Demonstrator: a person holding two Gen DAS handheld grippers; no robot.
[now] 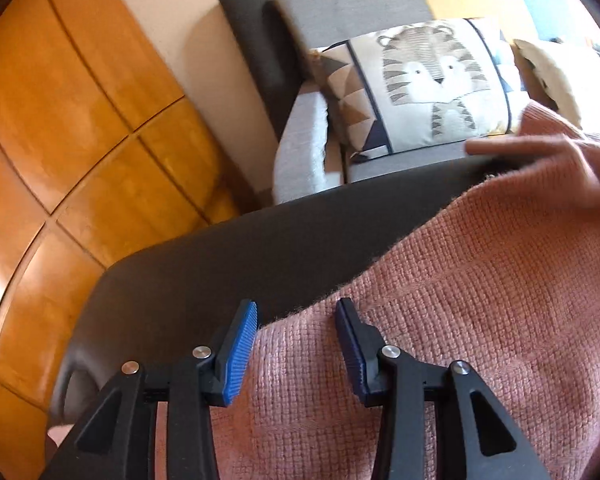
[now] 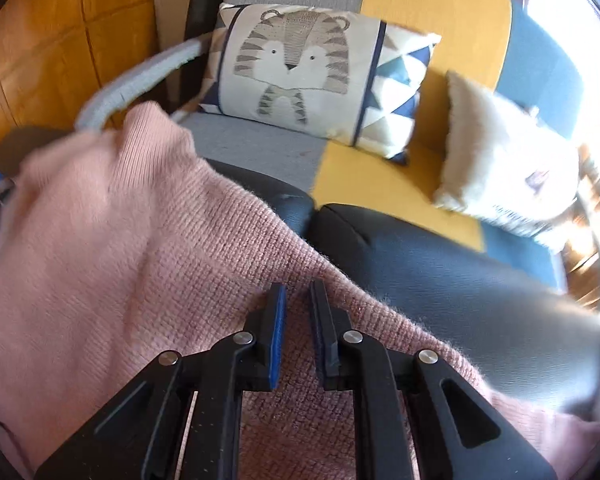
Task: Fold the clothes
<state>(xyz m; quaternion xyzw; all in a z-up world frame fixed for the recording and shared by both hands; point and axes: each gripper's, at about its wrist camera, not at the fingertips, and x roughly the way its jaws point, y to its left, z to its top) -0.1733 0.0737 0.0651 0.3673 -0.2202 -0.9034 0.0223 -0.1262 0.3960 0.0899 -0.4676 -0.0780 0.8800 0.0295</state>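
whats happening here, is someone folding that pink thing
Yes, a person with a gripper in each hand is working on a pink knit sweater spread over a black padded surface in front of a sofa. The left gripper is open at the sweater's edge, pads apart on either side of the hem. The right gripper hovers over the knit with its jaws narrowly apart, holding nothing. A tiger cushion sits behind.
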